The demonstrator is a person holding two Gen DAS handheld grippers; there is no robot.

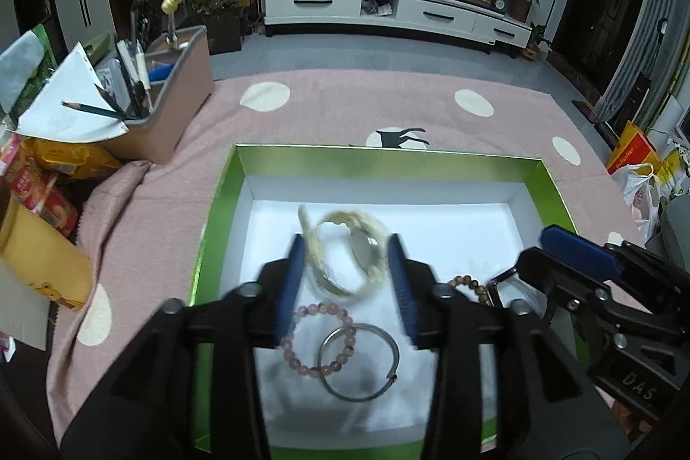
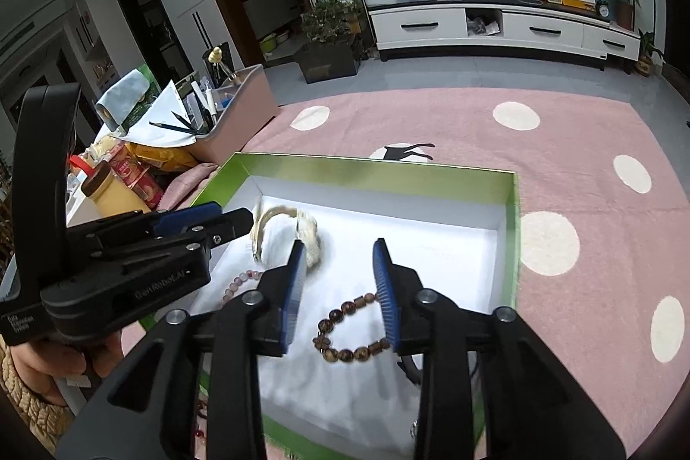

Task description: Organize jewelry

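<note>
Hovering wide open over the cream watch [image 1: 349, 253] in the green box [image 1: 224, 175], the left hand-held gripper [image 1: 347, 274] should straddle its band squarely, while the right hand-held gripper [image 2: 340, 287] waits open above the wooden bead bracelet [image 2: 349, 330].

Two handheld grippers side by side, both angled downward.
Left gripper [image 1: 347, 279] and right gripper [image 2: 338, 287] each have blue-padded jaws spread apart, gripping nothing.

Pink dotted rug [image 1: 345, 102] (white TV cabinet [image 1: 388, 7] behind)
</note>
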